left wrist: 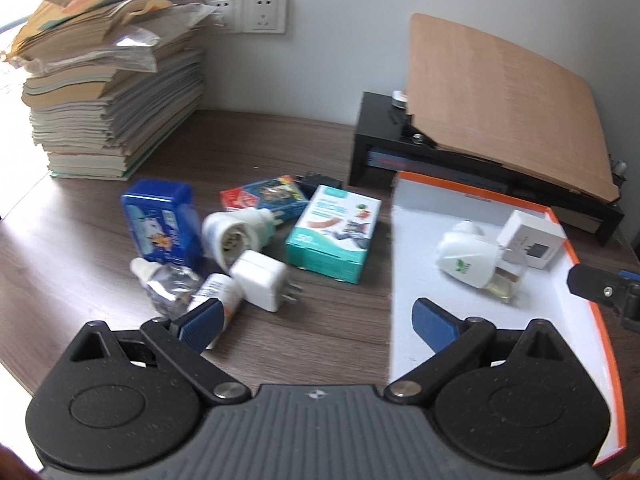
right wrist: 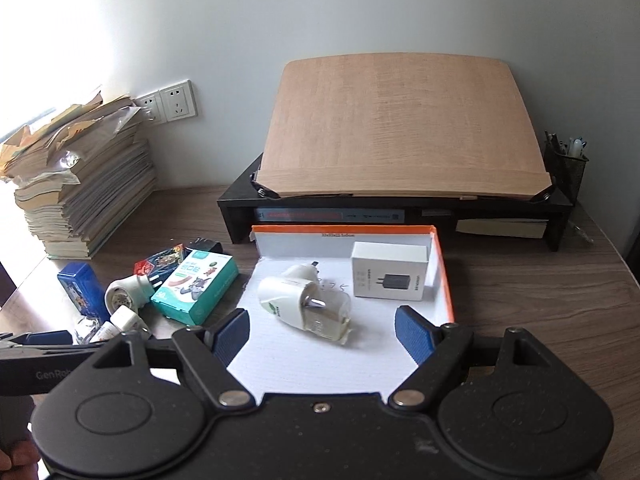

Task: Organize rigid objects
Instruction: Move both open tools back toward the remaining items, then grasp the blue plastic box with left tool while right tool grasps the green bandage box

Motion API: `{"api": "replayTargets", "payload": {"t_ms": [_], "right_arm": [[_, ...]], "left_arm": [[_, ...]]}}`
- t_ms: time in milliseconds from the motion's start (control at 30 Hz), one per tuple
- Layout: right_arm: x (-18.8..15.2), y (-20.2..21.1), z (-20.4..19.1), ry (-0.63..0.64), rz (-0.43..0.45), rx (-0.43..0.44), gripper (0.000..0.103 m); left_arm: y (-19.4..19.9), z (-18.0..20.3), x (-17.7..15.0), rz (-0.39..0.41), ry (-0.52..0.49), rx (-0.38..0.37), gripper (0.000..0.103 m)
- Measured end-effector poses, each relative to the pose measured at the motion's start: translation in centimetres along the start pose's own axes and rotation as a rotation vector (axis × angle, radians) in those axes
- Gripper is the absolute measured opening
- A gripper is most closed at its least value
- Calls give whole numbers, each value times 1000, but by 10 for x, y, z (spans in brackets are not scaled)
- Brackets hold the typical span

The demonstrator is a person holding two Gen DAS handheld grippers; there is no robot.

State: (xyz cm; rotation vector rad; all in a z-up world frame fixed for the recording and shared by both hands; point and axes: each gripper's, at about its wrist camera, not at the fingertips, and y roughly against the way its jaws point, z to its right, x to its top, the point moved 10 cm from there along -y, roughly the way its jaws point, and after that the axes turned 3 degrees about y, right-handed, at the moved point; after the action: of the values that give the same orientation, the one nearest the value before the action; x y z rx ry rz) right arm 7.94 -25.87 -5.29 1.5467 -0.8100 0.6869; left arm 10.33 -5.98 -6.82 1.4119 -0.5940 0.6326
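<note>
My left gripper [left wrist: 316, 324] and right gripper [right wrist: 322, 332] gape empty; I'd approach the charger [left wrist: 260, 285] at eleven o'clock squarely, avoiding its prongs.

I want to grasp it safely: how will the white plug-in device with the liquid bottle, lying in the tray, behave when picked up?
The plug-in device looks rigid but rounded, so it may slip or roll between flat pads. Its clear bottle holds liquid and seems fragile; squeeze gently. It lies on its side in the tray, so it may swing when lifted.
</note>
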Motion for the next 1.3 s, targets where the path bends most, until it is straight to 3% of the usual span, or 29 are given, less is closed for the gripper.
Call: {"api": "replayTargets", "payload": {"t_ms": [533,800,1067,1133,1233,1267,1300], "right_arm": [[-7,-45,-90,36,-61,35,94],[-6,-61,-106,18,-74,9,94],[-7,-80,-110,-13,-94,-35,94],[-7,-85,-112,-14,-100,-43,94],[-6,-94,-116,-18,-107,-50,94],[-5,-97,-117,-21,-111,-49,94],[-5,-100,-118,-27,-115,-46,94]], "left_arm": [[-37,-122,26,33,82,144,103],[-72,-134,38,60,15,134,103],[-101,-130,44,54,-35,72,103],[-106,-130,44,53,-38,58,99],[-113,-129,43,33,-46,7,70],[-114,-129,43,27,-48,-1,63],[-114,-129,43,33,-52,-3,63]]}}
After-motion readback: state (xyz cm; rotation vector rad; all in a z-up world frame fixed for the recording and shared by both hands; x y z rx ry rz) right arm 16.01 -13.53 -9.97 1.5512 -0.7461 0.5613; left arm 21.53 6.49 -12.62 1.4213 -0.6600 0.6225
